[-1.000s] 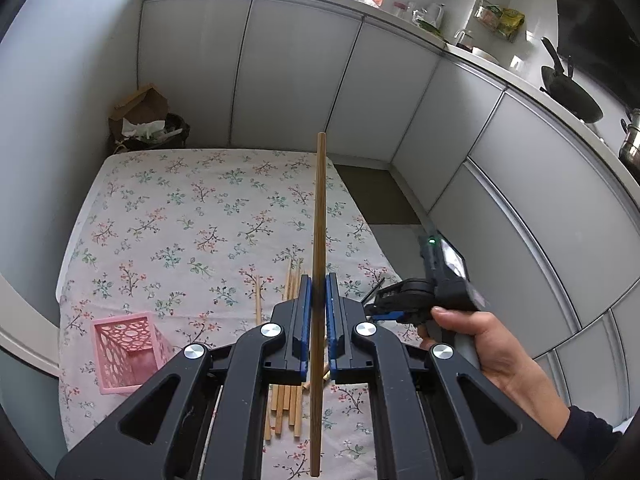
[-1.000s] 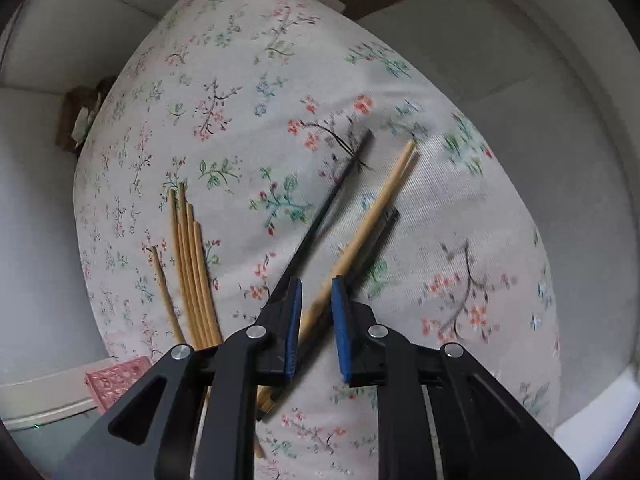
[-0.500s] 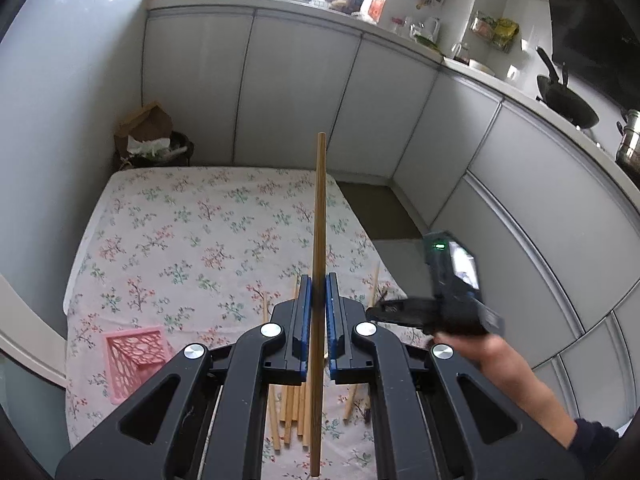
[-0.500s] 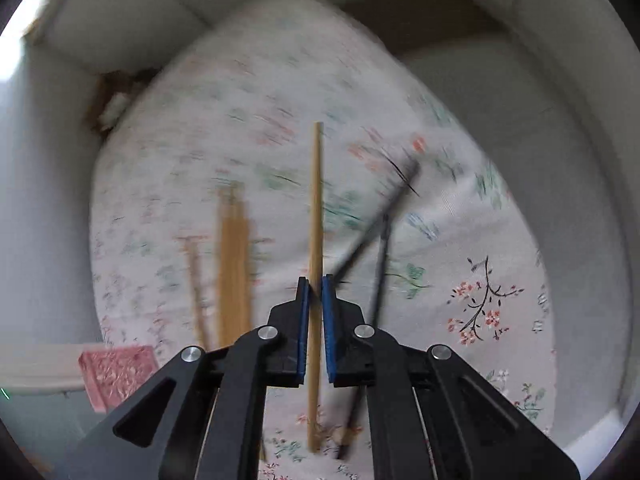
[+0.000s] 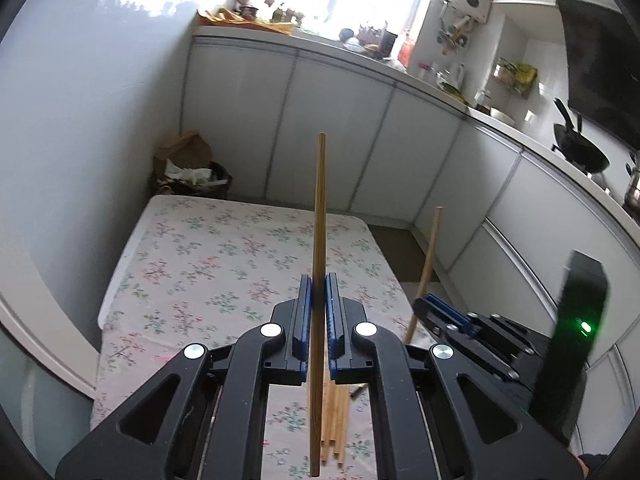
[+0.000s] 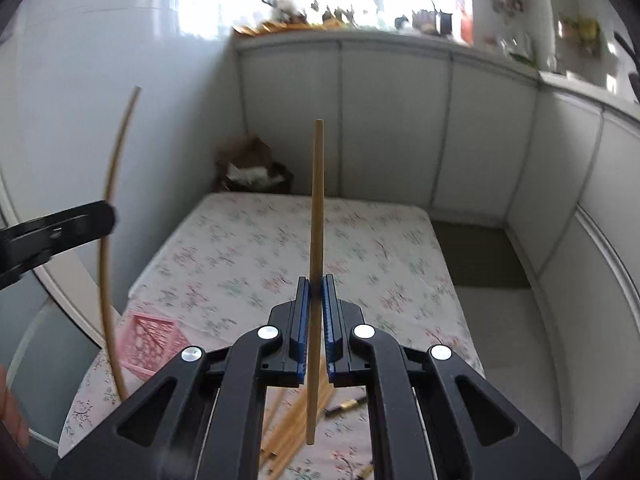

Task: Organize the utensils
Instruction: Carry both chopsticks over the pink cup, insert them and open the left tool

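Observation:
Each gripper holds one wooden chopstick upright above a table with a floral cloth (image 5: 224, 256). My left gripper (image 5: 316, 304) is shut on a wooden chopstick (image 5: 319, 216). My right gripper (image 6: 315, 300) is shut on another wooden chopstick (image 6: 316, 208), lifted off the table. In the left wrist view the right gripper (image 5: 434, 308) shows at the right with its chopstick (image 5: 428, 264). In the right wrist view the left gripper (image 6: 108, 216) shows at the left with its chopstick (image 6: 110, 184). Several more wooden chopsticks (image 6: 288, 436) and a dark one (image 6: 344, 404) lie on the cloth below. A pink lattice holder (image 6: 150, 340) sits near the table's left edge.
White cabinets (image 5: 328, 120) line the back and right, with a cluttered counter (image 5: 360, 44) and a wok (image 5: 580, 148) on top. A bin with a paper bag (image 5: 188, 168) stands behind the table. A narrow floor strip (image 6: 476, 256) runs right of the table.
My right gripper shut on a wooden chopstick lying on the cloth, lifted it and turned it upright. The left gripper rose a little with its chopstick still held.

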### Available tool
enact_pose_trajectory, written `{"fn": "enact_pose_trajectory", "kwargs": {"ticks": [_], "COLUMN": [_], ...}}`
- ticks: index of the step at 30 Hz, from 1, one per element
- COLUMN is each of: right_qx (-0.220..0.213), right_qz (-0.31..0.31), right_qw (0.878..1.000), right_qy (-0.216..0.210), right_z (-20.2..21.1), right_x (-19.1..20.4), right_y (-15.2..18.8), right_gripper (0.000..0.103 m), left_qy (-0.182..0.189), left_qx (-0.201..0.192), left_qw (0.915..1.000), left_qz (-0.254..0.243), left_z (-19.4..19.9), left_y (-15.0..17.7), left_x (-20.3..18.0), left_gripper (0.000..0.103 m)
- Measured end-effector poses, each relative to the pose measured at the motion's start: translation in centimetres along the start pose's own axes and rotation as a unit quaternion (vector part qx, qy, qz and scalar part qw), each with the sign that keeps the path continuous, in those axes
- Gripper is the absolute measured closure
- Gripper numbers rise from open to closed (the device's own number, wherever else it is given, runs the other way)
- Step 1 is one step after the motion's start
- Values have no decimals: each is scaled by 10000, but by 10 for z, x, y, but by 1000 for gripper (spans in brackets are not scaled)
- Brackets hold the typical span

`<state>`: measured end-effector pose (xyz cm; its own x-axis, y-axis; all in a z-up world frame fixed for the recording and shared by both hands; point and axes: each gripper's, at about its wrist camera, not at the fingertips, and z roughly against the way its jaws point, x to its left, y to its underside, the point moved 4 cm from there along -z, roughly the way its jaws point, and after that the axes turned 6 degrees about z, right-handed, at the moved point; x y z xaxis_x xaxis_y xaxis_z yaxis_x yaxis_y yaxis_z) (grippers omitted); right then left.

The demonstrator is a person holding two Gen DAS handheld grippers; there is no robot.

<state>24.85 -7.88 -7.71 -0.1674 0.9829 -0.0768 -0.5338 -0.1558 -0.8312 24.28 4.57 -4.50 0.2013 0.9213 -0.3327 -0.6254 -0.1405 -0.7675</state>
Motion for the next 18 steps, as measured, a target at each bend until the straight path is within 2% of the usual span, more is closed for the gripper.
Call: {"fn": "enact_pose_trajectory", "kwargs": {"ticks": [6, 18], "right_qx": [-610, -1005], "right_qz": [203, 135], "right_qw": [9978, 9932], "right_qy": [-160, -579], "right_z": [13, 0], "right_x": [31, 68], "right_y": [-15, -31], "right_gripper": [96, 96], "left_qy": [-374, -521], "left_qx": [-234, -679], "left_qw": [9990, 9956], "left_qz": [78, 392], "left_z": [10, 17], "left_y": [-9, -21], "left_x": [29, 76], "left_gripper": [97, 97]}}
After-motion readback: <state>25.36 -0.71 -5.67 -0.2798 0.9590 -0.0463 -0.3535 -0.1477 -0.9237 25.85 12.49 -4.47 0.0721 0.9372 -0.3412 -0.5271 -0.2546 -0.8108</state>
